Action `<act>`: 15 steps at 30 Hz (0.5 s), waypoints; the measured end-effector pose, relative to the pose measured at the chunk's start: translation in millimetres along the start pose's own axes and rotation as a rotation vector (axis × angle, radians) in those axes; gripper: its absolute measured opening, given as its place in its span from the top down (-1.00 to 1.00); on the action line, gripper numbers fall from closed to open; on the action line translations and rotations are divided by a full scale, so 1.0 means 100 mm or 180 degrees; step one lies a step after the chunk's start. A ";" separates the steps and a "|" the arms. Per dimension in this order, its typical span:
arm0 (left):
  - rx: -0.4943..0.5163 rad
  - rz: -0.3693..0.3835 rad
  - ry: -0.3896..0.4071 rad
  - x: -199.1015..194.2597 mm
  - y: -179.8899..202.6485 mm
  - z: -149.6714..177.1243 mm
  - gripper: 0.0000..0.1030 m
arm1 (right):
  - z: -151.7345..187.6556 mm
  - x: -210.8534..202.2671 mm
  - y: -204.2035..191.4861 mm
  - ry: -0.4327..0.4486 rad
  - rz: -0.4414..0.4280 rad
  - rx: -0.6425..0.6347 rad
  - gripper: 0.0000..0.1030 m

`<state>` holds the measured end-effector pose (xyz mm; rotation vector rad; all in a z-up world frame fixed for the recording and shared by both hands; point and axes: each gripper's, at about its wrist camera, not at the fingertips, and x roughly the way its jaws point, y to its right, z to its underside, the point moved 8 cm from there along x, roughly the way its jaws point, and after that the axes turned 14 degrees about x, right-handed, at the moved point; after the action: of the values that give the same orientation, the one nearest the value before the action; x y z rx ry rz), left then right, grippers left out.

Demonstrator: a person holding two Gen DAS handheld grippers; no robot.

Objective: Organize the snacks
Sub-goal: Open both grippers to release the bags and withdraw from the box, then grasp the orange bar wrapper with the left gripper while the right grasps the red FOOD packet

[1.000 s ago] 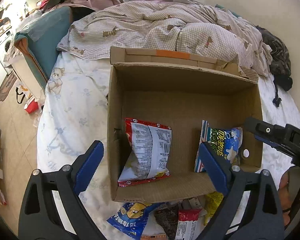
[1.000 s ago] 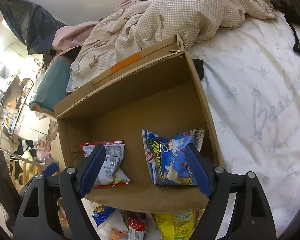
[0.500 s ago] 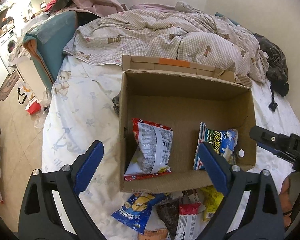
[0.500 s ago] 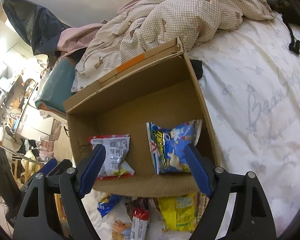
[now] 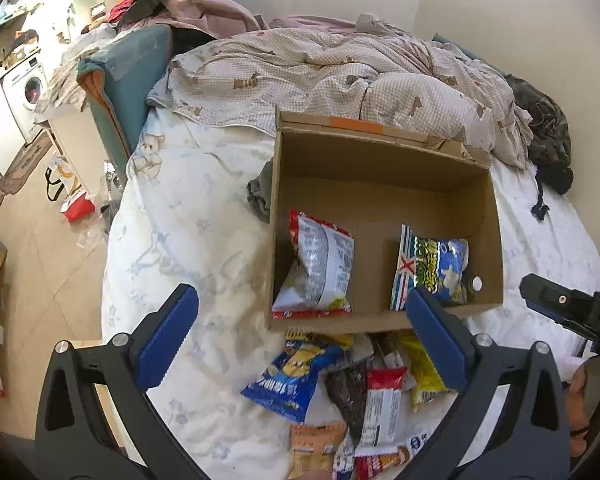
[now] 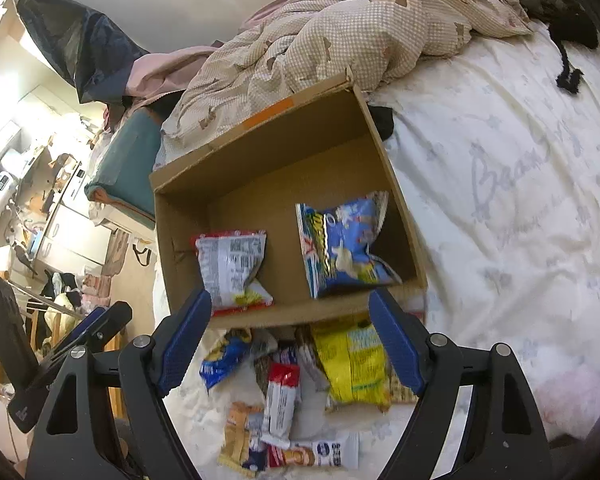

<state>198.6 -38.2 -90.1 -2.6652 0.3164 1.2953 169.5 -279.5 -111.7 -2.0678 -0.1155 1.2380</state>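
An open cardboard box (image 5: 496, 232) (image 6: 404, 216) lies on the bed. Inside it stand a red-and-white snack bag (image 5: 320, 268) (image 6: 229, 268) on the left and a blue snack bag (image 5: 432, 268) (image 6: 340, 248) on the right. A pile of loose snacks lies in front of the box: a blue bag (image 5: 291, 376), a yellow bag (image 6: 352, 360), a red-and-white bar (image 5: 382, 404) (image 6: 281, 404). My left gripper (image 5: 300, 344) is open and empty above the pile. My right gripper (image 6: 289, 340) is open and empty above the pile.
A crumpled checked quilt (image 5: 340, 72) lies behind the box. The white sheet (image 5: 179, 216) covers the bed; its left edge drops to the floor (image 5: 39, 232). A dark garment (image 5: 548, 136) lies at the far right.
Both grippers have pulled back from the box toward the near edge of the bed. The pile of loose snacks has come into view. Both stay open.
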 end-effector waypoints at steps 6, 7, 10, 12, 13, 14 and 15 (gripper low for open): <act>0.0000 0.0000 -0.0050 -0.11 -0.02 0.18 -0.99 | 0.18 -0.11 0.08 -0.0023 -0.0007 0.0064 -0.62; -0.0007 -0.0007 -0.0054 -0.13 -0.02 0.21 -0.99 | 0.21 -0.13 0.10 -0.0026 -0.0008 0.0069 -0.62; -0.0032 -0.0021 -0.0069 -0.18 -0.05 0.30 -0.99 | 0.29 -0.17 0.14 -0.0038 -0.0003 0.0097 -0.62; -0.0052 -0.0031 -0.0093 -0.21 -0.07 0.37 -0.99 | 0.35 -0.19 0.16 -0.0053 0.0013 0.0115 -0.62; -0.0063 -0.0035 -0.0106 -0.22 -0.08 0.41 -0.99 | 0.38 -0.20 0.18 -0.0063 0.0025 0.0131 -0.62; -0.0074 -0.0043 -0.0119 -0.23 -0.09 0.44 -0.99 | 0.41 -0.20 0.19 -0.0073 0.0028 0.0146 -0.62; -0.0088 -0.0054 -0.0138 -0.24 -0.10 0.48 -0.99 | 0.44 -0.21 0.21 -0.0084 0.0027 0.0166 -0.62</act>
<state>150.2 -14.2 -100.1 -2.6522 0.2715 1.3600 117.1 -280.6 -121.6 -2.0095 -0.0856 1.2609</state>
